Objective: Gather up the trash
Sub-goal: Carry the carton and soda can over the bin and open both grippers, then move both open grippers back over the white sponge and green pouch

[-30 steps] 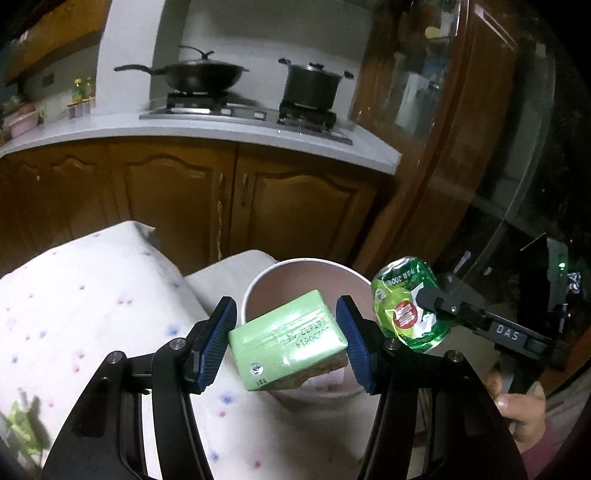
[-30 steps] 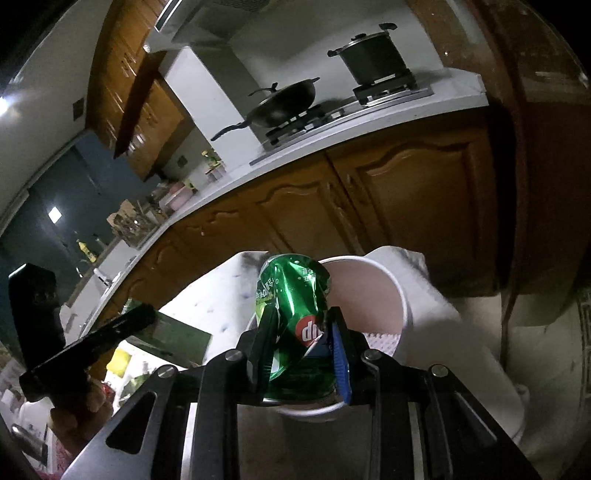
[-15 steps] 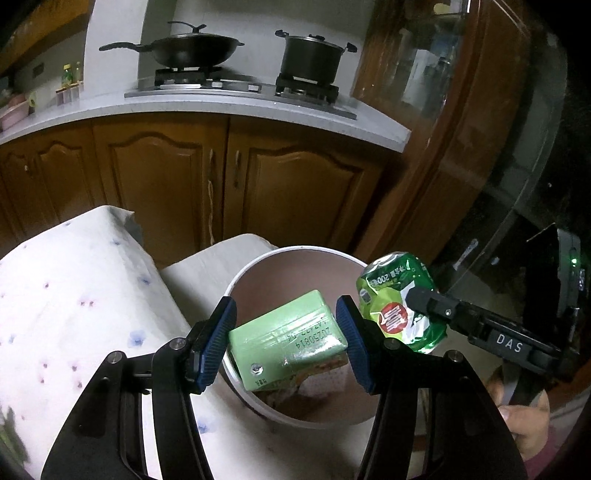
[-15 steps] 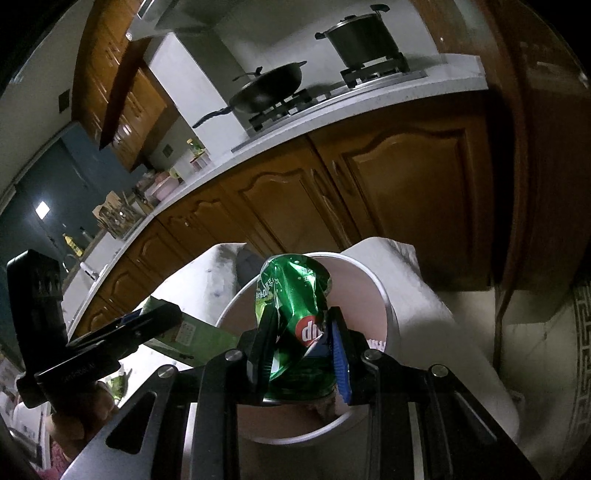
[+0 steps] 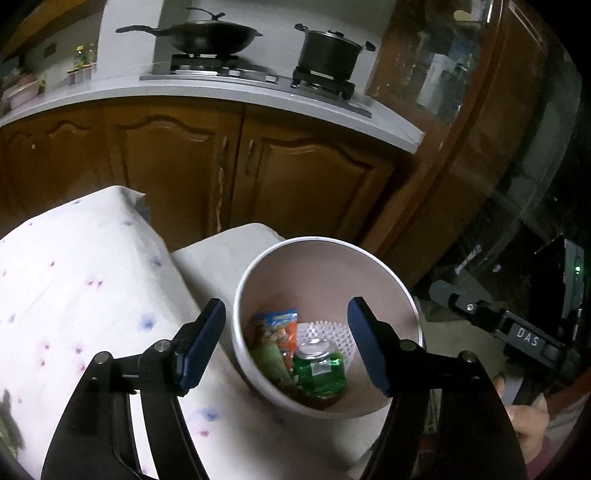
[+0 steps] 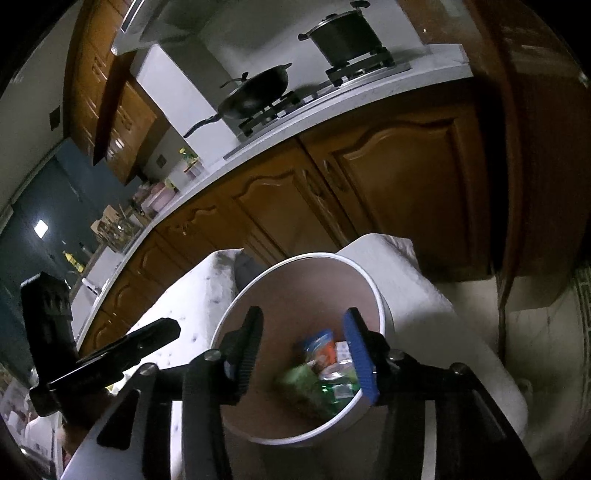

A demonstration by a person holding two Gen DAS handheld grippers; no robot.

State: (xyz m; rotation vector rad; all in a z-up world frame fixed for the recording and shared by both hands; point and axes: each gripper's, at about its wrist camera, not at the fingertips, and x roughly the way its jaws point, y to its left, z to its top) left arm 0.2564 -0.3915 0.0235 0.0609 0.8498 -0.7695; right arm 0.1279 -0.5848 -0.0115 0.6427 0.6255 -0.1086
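Note:
A round white bin [image 5: 258,280] [image 6: 380,306] stands right below both grippers. Inside it lie a crushed green can [image 5: 319,371] [image 6: 338,387], a green carton [image 5: 271,360] [image 6: 299,382] and an orange snack wrapper [image 5: 279,328] [image 6: 319,347]. My left gripper [image 5: 286,349] hangs over the bin, its jaws opening with nothing between its blue pads. Over the bin's near side, my right gripper [image 6: 304,352] is likewise opening and empty. In the left wrist view the right gripper [image 5: 443,297] shows at the right, with a hand below it.
A white cloth with coloured dots [image 5: 74,295] covers the surface left of the bin. Behind stand brown cabinets [image 5: 207,162] under a grey counter with a wok [image 5: 207,35] and a pot [image 5: 328,51]. A wooden door frame [image 5: 461,140] rises on the right.
Both grippers let go: the green carton fell from the left one and the crushed can from the right one into the bin. Both sets of jaws stand wider.

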